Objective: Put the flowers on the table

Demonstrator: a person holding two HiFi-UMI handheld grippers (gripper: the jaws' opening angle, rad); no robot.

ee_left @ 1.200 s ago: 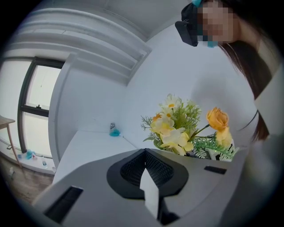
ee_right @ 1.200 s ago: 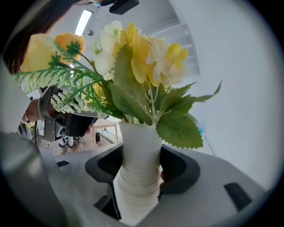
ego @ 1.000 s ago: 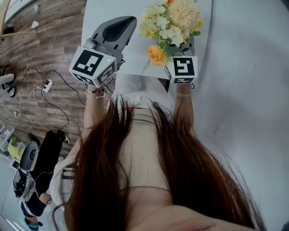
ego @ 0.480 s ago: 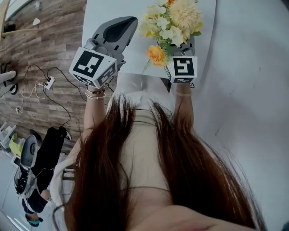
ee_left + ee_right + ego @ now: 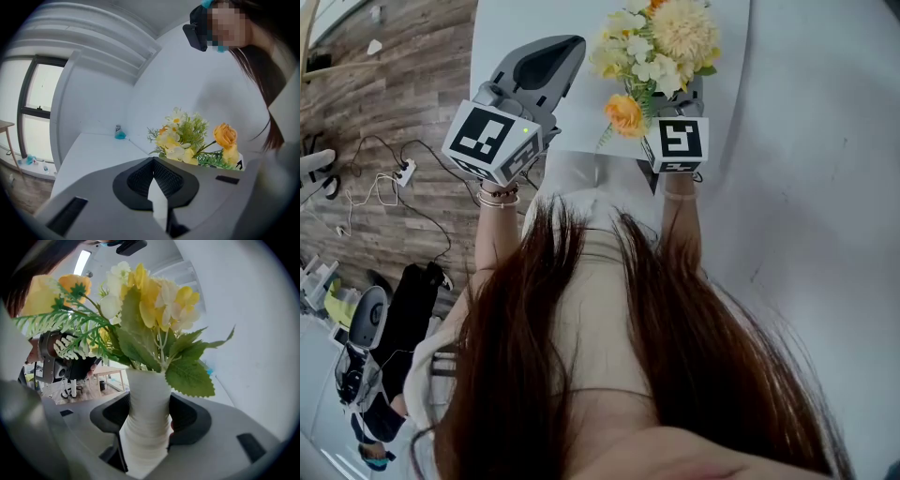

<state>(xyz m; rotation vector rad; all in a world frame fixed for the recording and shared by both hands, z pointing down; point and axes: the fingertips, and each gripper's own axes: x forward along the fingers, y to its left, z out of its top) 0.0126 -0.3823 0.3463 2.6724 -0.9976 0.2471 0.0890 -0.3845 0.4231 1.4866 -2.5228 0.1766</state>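
A white ribbed vase (image 5: 146,416) holds a bunch of yellow, white and orange artificial flowers (image 5: 150,301). My right gripper (image 5: 147,430) is shut on the vase, one pad on each side, and carries it upright. In the head view the flowers (image 5: 661,42) hang over the white table (image 5: 511,28) and hide the right gripper's (image 5: 677,94) jaw tips. To the left my left gripper (image 5: 555,54) hovers over the table with its jaws together and nothing in them. In the left gripper view the flowers (image 5: 187,138) stand to the right beyond the left gripper (image 5: 157,199).
A small blue bottle (image 5: 120,132) stands at the table's far corner by the wall. White wall (image 5: 825,141) runs along the right. Wooden floor (image 5: 384,84) with a power strip and cables (image 5: 398,173) lies left of the table. A chair (image 5: 366,323) is behind me.
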